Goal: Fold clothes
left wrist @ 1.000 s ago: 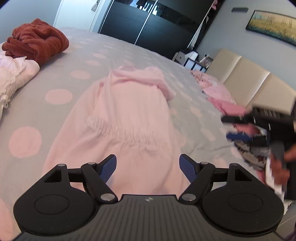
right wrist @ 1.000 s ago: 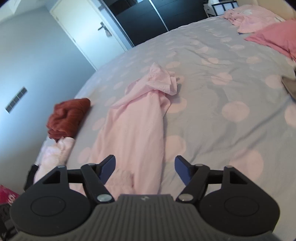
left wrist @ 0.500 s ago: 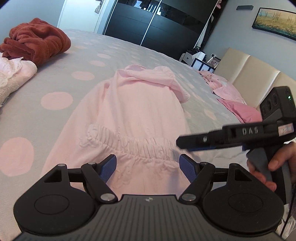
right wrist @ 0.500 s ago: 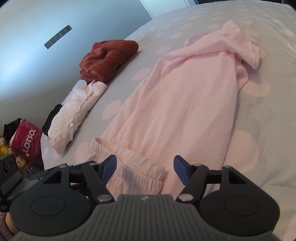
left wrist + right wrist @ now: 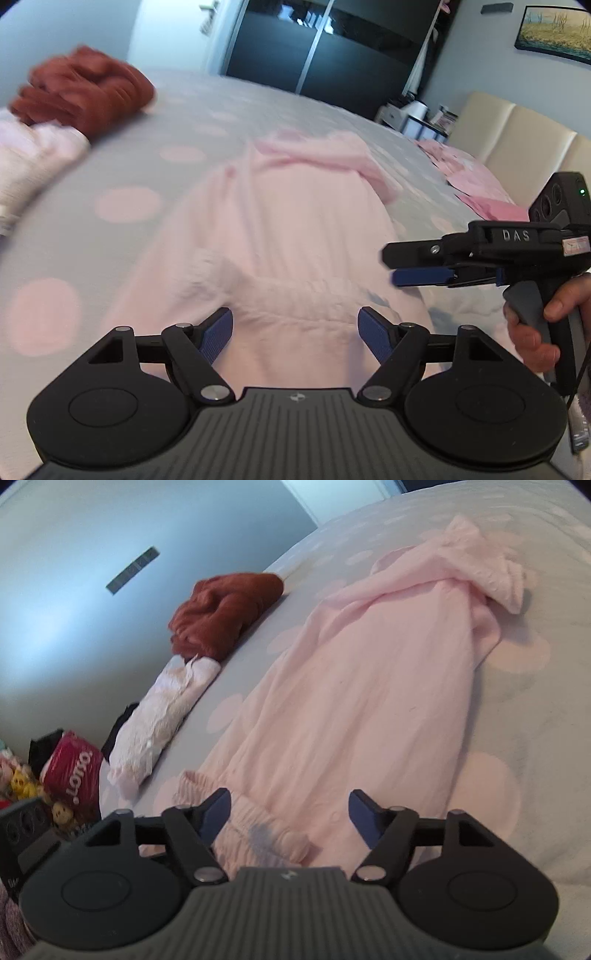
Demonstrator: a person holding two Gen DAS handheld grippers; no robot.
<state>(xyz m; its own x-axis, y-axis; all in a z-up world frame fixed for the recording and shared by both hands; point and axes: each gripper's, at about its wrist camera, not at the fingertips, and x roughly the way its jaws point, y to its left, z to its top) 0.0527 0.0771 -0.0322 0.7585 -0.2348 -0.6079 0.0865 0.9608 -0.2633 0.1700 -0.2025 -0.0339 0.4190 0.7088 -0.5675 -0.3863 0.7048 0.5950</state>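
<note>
A pale pink pair of trousers (image 5: 288,229) lies stretched out on the grey bed cover with pink dots (image 5: 125,203), its elastic waistband (image 5: 295,291) nearest me and the leg ends bunched at the far end. My left gripper (image 5: 295,330) hovers open just above the waistband, nothing between its fingers. In the right wrist view the same trousers (image 5: 369,686) run away from my right gripper (image 5: 290,814), which is open over the waistband's corner (image 5: 266,834). The right gripper (image 5: 417,267) also shows from the side in the left wrist view, held by a hand (image 5: 539,332).
A crumpled rust-red garment (image 5: 225,616) and a folded white lacy one (image 5: 166,712) lie along the bed's left edge. Pink clothes (image 5: 476,184) lie near the beige headboard (image 5: 517,140). A red bag (image 5: 74,771) and toys sit on the floor beside the bed.
Both grippers have come lower and closer to the waistband end of the trousers. The right gripper swung left toward the waistband. Both stayed open.
</note>
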